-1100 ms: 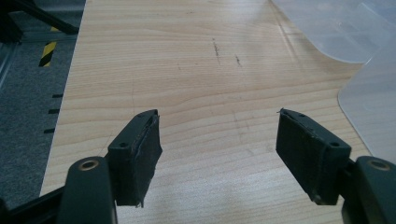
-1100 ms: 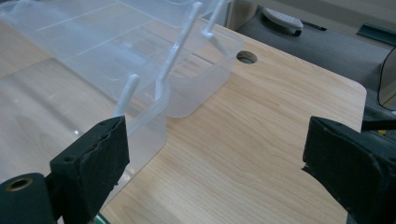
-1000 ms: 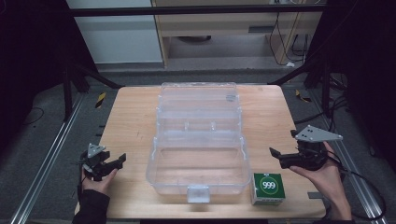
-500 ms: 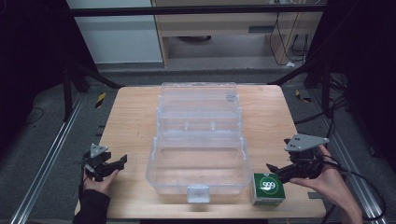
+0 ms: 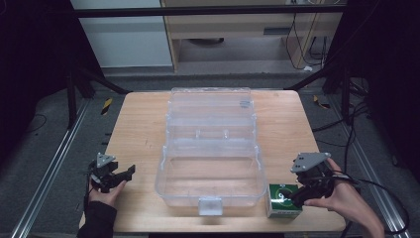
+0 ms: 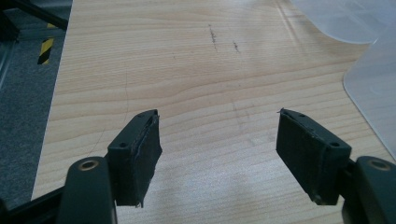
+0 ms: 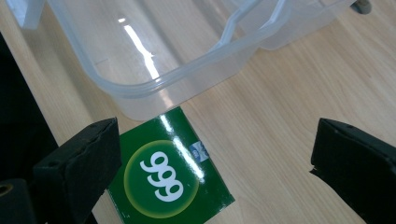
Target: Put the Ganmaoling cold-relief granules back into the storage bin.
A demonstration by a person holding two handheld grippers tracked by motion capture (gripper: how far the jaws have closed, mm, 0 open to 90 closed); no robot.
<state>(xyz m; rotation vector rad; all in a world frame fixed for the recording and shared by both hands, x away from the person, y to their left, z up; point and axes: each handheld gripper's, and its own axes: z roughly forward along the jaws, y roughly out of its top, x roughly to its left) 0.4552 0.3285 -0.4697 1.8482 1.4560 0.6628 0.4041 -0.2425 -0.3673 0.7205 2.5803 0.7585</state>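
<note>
Right gripper (image 7: 215,172), jaws just widening, straddles the green box (image 7: 170,175), "999" legible.

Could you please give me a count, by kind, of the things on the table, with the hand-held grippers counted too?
Clear plastic box, lid open: 1
Green carton marked 999: 1
Hand-held grippers, left hand-held gripper and right hand-held gripper: 2
Total: 4

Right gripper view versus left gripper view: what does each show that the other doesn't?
The right gripper view alone has the green 999 box lying between the open right gripper pads, untouched, beside the clear bin's rim. The left gripper view alone has the open left gripper over bare wood and a yellow-black striped marker. Both share the wooden table.
</note>
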